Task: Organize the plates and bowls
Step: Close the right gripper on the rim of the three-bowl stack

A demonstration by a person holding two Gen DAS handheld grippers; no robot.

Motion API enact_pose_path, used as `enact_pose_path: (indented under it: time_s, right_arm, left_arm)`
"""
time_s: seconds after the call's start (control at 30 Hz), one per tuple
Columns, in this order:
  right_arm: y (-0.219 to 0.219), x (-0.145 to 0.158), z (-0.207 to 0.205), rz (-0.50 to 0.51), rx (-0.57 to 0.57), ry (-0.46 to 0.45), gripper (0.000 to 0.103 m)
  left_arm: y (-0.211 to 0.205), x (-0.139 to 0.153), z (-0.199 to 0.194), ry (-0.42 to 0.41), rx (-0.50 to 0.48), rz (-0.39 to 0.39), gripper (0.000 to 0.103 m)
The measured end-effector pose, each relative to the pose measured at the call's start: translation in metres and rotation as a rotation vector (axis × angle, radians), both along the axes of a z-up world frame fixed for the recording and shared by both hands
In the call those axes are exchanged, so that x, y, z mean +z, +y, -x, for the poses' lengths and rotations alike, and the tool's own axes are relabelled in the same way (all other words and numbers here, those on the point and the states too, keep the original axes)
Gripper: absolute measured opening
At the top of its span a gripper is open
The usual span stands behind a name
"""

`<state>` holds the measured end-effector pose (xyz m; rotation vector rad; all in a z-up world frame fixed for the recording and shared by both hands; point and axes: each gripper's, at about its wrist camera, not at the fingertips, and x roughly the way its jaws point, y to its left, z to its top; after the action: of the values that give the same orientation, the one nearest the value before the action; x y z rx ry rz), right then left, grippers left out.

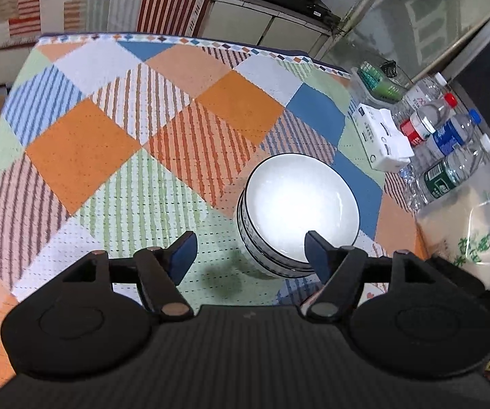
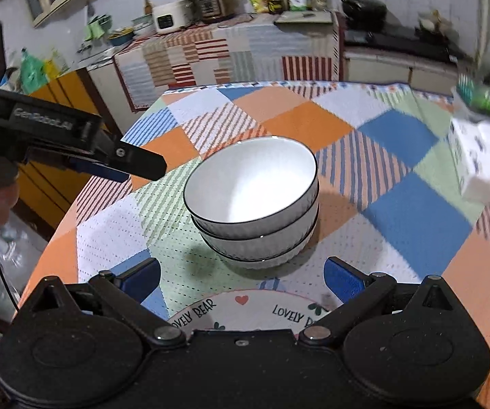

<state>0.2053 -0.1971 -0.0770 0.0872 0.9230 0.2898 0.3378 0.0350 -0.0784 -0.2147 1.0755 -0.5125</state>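
Bowls [image 2: 253, 201], three of them, sit nested in one stack [image 1: 297, 211] on the table, on the pale green dotted patch of the tablecloth [image 1: 85, 150]. They are round and glazed white, smooth inside, with a thin dark line along each rim and a fine ribbed pattern on the outer walls. One plate [image 2: 245, 310] lies just beside the stack on the near side, flat and white with a pink edge, a small red heart and the words "LOVELY BEAR" printed twice; most of it is hidden under the right gripper [image 2: 241, 281]. The cloth itself is a woven patchwork of orange, blue, white and striped diamonds.

That right gripper hangs low over the plate, pointed at the stack, its two blue-padded fingers spread wide and gripping nothing. The left gripper [image 1: 250, 252] looks down on the stack from above and to one side; its jaws are also wide apart and empty, and in its own view one blue pad [image 1: 316, 250] overlaps the near rim of the top bowl, though contact cannot be judged. From the right wrist view it reaches in from the left of the stack, held level.

Beyond the stack, at the table's edge, stand a white carton [image 1: 383, 139] and four plastic water bottles [image 1: 449, 136].
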Motion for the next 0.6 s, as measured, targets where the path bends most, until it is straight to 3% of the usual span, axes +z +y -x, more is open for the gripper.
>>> enact_pose_path:
  time_s: [0.27, 0.37, 0.47, 0.6]
  right_arm:
    - [0.009, -0.030, -0.025, 0.003, -0.009, 0.056, 0.103]
    - [0.013, -0.044, -0.037, 0.028, -0.001, 0.085, 0.103]
    - [0.016, -0.057, -0.052, 0.066, 0.013, 0.104, 0.103]
    - [0.011, -0.067, -0.065, 0.038, -0.004, 0.117, 0.103]
  left_arm:
    - [-0.005, -0.034, -0.013, 0.038, 0.035, 0.051, 0.069]
    - [-0.005, -0.050, -0.012, 0.023, 0.142, 0.102, 0.069]
    - [-0.008, -0.066, -0.013, 0.059, 0.148, 0.135, 0.067]
    - [-0.015, -0.079, -0.021, 0.068, 0.134, 0.138, 0.066]
